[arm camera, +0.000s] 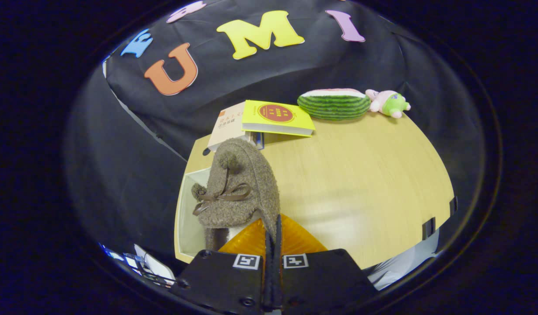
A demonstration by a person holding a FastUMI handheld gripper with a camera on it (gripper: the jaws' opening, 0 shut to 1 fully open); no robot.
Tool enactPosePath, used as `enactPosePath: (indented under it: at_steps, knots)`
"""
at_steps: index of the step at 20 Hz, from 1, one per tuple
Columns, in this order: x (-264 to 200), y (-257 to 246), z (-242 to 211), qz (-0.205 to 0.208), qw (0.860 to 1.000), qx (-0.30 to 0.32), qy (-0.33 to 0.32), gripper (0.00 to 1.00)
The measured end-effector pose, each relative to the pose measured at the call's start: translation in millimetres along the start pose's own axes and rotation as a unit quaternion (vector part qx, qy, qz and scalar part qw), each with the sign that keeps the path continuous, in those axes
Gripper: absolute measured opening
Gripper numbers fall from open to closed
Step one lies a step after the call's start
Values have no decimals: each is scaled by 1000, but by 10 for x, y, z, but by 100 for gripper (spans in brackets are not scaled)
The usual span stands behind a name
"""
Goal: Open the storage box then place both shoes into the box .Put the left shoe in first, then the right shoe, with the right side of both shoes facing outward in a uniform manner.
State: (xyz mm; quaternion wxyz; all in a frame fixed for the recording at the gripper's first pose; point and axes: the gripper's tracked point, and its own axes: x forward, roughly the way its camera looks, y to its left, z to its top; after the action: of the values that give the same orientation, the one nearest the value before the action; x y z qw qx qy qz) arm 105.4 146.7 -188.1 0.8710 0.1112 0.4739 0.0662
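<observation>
A brown fuzzy shoe (pixel 242 188) with pompoms and a brown bow hangs toe-up just ahead of my fingers, lifted above the wooden table (pixel 360 188). My gripper (pixel 272 238) is shut on the shoe's rim, the two fingers pressed together with the edge pinched between them. Left of and below the shoe stands the storage box (pixel 188 218), its pale inside showing at the table's left edge. The shoe covers part of the box's opening.
Two books (pixel 269 120) lie stacked at the table's far edge beyond the shoe. A watermelon-slice plush (pixel 334 104) and a small pink and green plush toy (pixel 389 103) sit further right along that edge. Bare tabletop spreads to the right of the fingers.
</observation>
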Motion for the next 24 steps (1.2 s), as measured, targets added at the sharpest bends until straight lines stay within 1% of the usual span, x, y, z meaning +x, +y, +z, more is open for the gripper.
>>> enactPosePath:
  at_steps: [2,5,9,13,17,21,24]
  knots:
    - [19,160,55,-7,1000,0,-22,6]
    - [82,438,67,-2,999,-3,-52,6]
    - [209,743,-55,2,997,-21,-67,6]
    - [331,1014,-177,15,996,-54,-69,6]
    - [418,1105,-224,12,995,-59,-80,6]
    - [586,1009,-278,-3,995,-50,-83,6]
    - [716,960,-358,-6,996,-40,-75,7]
